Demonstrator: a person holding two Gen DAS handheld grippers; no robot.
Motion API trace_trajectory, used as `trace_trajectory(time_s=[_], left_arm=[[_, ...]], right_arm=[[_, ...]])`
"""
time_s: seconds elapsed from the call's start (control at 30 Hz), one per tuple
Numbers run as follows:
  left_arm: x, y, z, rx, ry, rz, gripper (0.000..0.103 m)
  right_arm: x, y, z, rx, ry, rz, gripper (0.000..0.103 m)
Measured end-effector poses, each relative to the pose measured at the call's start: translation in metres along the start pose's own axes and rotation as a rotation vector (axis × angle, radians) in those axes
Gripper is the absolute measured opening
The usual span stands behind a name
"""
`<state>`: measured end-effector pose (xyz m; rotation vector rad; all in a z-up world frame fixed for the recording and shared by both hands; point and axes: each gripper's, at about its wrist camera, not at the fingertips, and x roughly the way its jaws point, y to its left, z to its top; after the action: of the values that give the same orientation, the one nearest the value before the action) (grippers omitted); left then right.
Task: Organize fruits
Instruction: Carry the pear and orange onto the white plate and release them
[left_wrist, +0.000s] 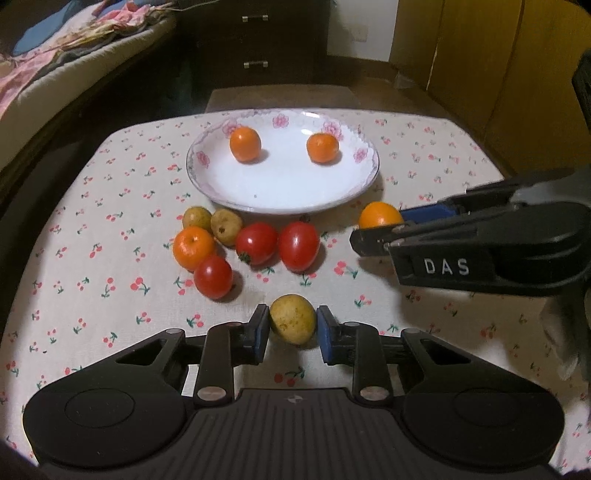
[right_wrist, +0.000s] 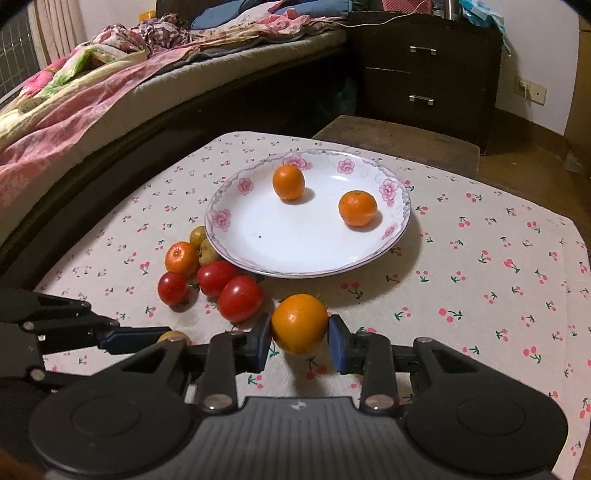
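My left gripper (left_wrist: 292, 328) is shut on a yellow-green fruit (left_wrist: 293, 323) that rests on the cherry-print tablecloth (left_wrist: 92, 266). My right gripper (right_wrist: 298, 341) is shut on an orange (right_wrist: 300, 322), its blue pads pressing both sides; the same orange (left_wrist: 380, 215) shows in the left wrist view at the right. The white flowered plate (left_wrist: 280, 184) holds two oranges (left_wrist: 245, 143) (left_wrist: 322, 147). Before the plate lie three tomatoes (left_wrist: 256, 243) (left_wrist: 298, 245) (left_wrist: 213, 277), one more orange (left_wrist: 192, 246) and two yellow-green fruits (left_wrist: 226, 226) (left_wrist: 197, 218).
A bed with rumpled bedding (right_wrist: 92, 81) runs along the left. A dark chest of drawers (right_wrist: 421, 74) stands behind the table, and a wooden stool (right_wrist: 399, 138) sits at the table's far edge. Yellow cupboard doors (left_wrist: 498, 74) are at the right.
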<state>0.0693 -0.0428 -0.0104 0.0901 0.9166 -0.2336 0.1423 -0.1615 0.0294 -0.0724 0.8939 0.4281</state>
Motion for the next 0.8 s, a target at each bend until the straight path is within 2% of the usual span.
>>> trace_trajectory(time_s=[0.23,0.47,0.8], left_arm=[[-0.005,0.004,0.022,-0.018,-0.053,0.004,0.035],[0.006,0.008,0.055,-0.029,-0.100,0.021,0.035],[0.030,0.013,0.078,-0.041,-0.100,0.032,0.035]], right_arm=[[-0.010,-0.003,0.009,0.018,-0.044,0.005,0.031],[-0.004,-0.012,0.026,0.033,-0.068,-0.018,0.031],[0.015,-0.031,0.046,0.063,-0.078,-0.046,0.031]])
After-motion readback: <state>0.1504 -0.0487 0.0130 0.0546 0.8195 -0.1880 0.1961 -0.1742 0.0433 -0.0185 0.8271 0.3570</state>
